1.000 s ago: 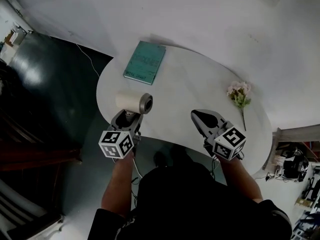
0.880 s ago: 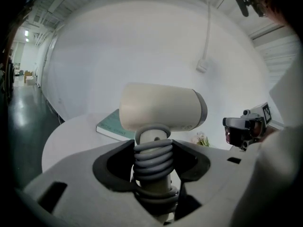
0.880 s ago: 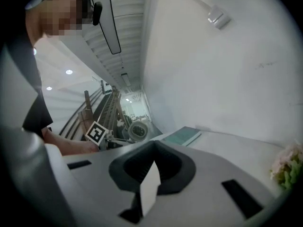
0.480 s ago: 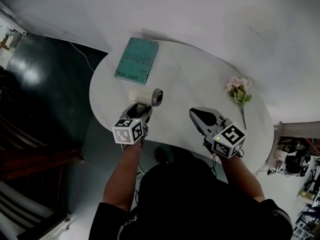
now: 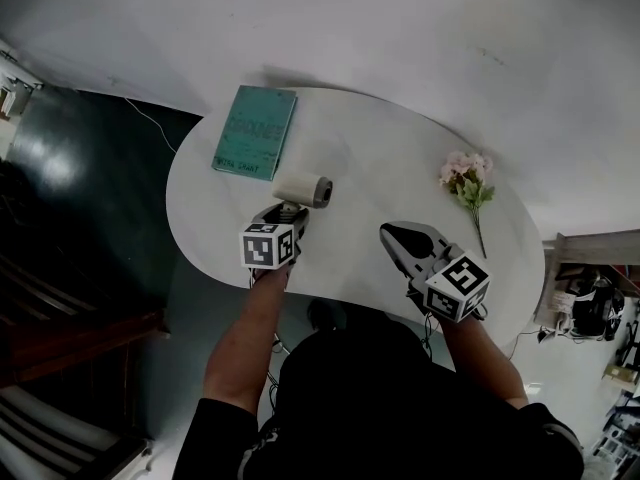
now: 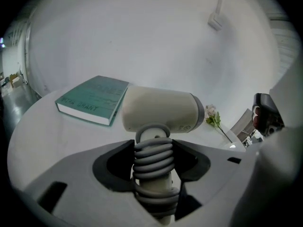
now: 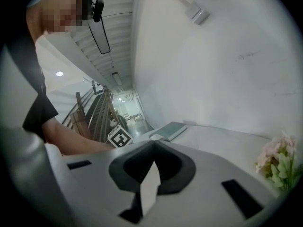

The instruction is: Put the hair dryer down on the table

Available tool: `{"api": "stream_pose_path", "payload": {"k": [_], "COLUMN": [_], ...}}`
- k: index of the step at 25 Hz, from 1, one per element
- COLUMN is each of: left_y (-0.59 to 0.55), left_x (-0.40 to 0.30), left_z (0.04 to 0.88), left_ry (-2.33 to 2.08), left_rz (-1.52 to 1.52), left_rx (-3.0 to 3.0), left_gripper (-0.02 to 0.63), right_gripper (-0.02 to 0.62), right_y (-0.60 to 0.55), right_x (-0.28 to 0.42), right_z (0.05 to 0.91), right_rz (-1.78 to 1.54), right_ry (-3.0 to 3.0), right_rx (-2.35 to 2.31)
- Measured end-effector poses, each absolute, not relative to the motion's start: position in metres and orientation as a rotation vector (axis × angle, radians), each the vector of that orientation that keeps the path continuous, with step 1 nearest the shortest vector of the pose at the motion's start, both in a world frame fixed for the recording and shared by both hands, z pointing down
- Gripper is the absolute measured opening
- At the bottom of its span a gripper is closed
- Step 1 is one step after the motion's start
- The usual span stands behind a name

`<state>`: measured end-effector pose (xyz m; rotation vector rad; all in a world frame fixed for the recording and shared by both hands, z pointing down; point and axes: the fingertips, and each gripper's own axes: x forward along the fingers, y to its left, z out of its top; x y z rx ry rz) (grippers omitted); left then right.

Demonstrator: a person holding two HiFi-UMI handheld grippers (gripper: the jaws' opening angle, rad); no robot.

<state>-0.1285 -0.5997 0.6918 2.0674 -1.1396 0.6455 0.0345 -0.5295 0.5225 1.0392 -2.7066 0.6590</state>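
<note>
the left tool (image 6: 152, 161) is clamped on the handle of the hair dryer (image 6: 161, 110), its two dark jaws pressing from either side on the grey cord (image 6: 152, 151) coiled round that handle. the dryer's cream barrel sits just past the jaw tips, lying crosswise to the tool with its grey-ringed end toward the tool's right. it is held over the white bench (image 5: 380, 168); whether any part touches the surface cannot be told. beyond the barrel and off to the tool's left, a teal book (image 6: 93, 100) lies flat on the bench. the right tool (image 7: 151, 167) has its jaws together with nothing between them, over the near edge of the bench. a sprig of pale flowers (image 7: 279, 162) lies ahead of it, to its right.
</note>
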Motion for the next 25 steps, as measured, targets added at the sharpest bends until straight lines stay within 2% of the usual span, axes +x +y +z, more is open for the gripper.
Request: {"api": "stream_pose_path", "payload": {"k": [17,25], "left_y": [-0.631,-0.639], "left_x": [-0.113,-0.116], "left_z": [0.73,0.722], "left_ry": [-1.153,-1.182], "left_rz": [0.847,0.777], "left_rx": [2.012,2.009], "left_gripper": [0.239,0.245], "right_gripper": [0.006,0.006], "right_y": [-0.519,-0.504], "right_x": [0.057,0.046], "right_z": [0.535,0.543], "right_rz": [0.724,0.715], "right_ry": [-2.694,-2.666], "right_rx": [1.092,1.036]}}
